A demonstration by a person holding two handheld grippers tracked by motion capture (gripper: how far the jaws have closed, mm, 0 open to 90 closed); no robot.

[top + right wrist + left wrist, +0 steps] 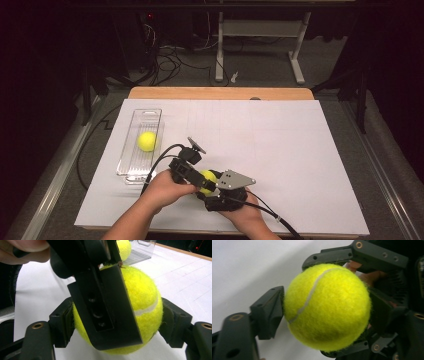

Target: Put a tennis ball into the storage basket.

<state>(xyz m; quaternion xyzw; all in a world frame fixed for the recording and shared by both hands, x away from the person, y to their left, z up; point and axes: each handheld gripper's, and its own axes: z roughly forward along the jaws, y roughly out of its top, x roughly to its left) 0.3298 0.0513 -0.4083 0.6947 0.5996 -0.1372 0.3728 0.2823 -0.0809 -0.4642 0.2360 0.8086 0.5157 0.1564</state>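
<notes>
A clear bin [140, 145] sits at nine o'clock on the white sheet [280, 150], with one ball in the bin [147, 141], probably the drop-off spot. At six o'clock the person's hands meet over a second ball [207, 181]. The left gripper [196, 180] is closed on it: in the left gripper view its pads press the ball's [327, 307] flanks. The right gripper [216, 192] clamps the same ball [142, 300] too, its pads at three and nine o'clock in the right gripper view, the left's jaw crossing in front. Both gripping at once looks like a handover, so the ball never goes loose.
</notes>
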